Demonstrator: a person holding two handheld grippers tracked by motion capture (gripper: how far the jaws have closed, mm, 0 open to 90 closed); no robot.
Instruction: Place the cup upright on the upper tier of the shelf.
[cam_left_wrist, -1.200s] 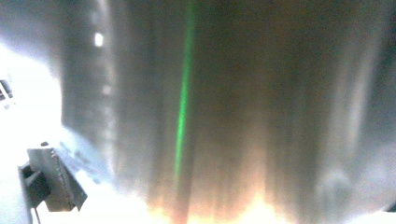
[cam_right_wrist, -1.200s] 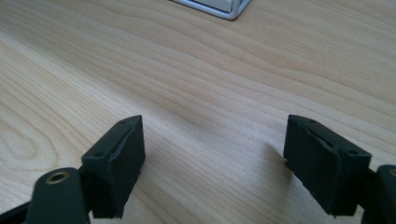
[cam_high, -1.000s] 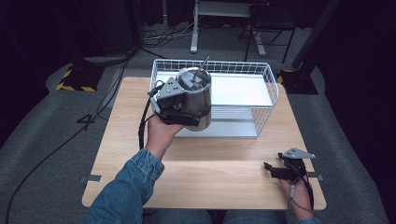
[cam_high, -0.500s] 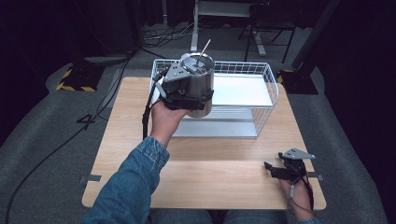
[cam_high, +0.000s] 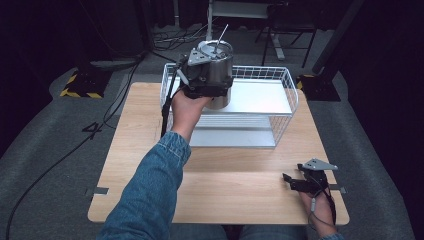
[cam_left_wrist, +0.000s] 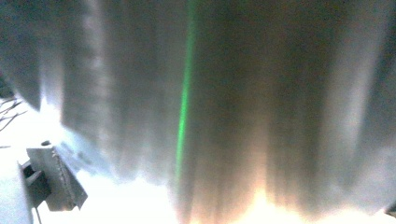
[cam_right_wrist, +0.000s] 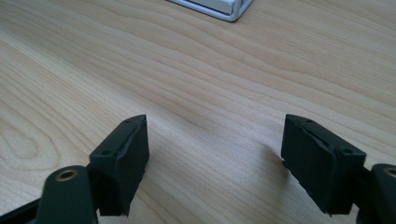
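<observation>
Since a second ago you have carried the steel pot (cam_high: 218, 75) up and away from you, from low over the front of the wire basket (cam_high: 290, 95) to high above its back left corner, while your right hand has stayed put near the bench's front right corner. Your left tongs (cam_high: 204, 84) are clamped on the pot's side wall; in the left gripper view the brushed metal (cam_left_wrist: 233, 102) sits right against the lens, so the grip looks tight but you cannot see how much wall the jaws have. That is the main risk: the pot hangs from one side, a thin rod (cam_high: 220, 34) stands loose in its mouth, and any tilt or slip could drop it onto the basket's rim or the white tray (cam_high: 260, 97) inside, or throw the rod out. Lower it level and clear of the wires. Your right tongs (cam_high: 292, 181) rest idle with jaws wide apart over bare wood (cam_right_wrist: 196, 84), well away from the pot. The bench (cam_high: 135, 150) is pale wood, standing on grey carpet (cam_high: 45, 145) in a dark room, with cables (cam_high: 125, 85) trailing off at the left.
</observation>
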